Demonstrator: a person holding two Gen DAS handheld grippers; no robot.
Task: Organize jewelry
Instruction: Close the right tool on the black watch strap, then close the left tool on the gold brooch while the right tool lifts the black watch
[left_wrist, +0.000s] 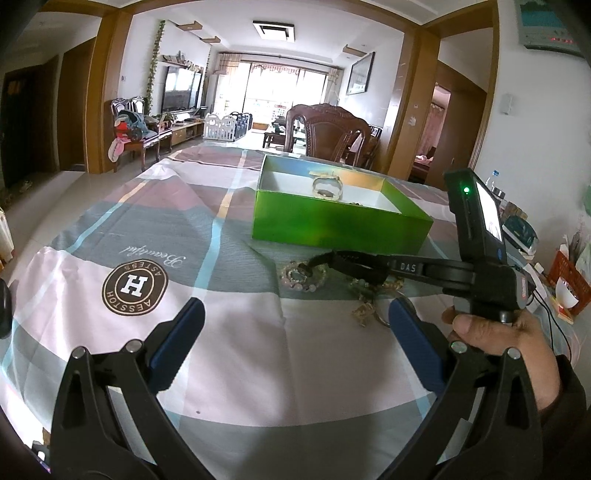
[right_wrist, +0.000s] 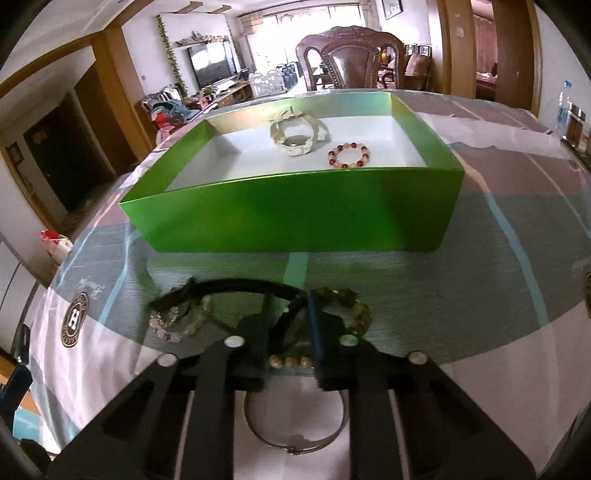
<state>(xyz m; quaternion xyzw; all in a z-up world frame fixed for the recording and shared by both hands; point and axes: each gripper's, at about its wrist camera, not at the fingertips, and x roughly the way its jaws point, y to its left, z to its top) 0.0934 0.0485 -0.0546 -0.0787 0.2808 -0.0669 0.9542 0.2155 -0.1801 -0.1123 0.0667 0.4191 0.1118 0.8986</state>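
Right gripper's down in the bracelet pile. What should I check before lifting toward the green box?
1. Right gripper shut: ok.
2. Just one piece in its grip: cannot tell; a dark strap and beads crowd its fingers.
3. Green box open, bare floor left inside: ok.
4. Left gripper open, empty, off the pile: ok.

Both grippers: black plastic frames, silver rivets, blue pads (left_wrist: 184, 332). Right gripper (left_wrist: 317, 260) carries "DAS" lettering, green indicator light, thin black cable. Dark sleeve (left_wrist: 565, 402).
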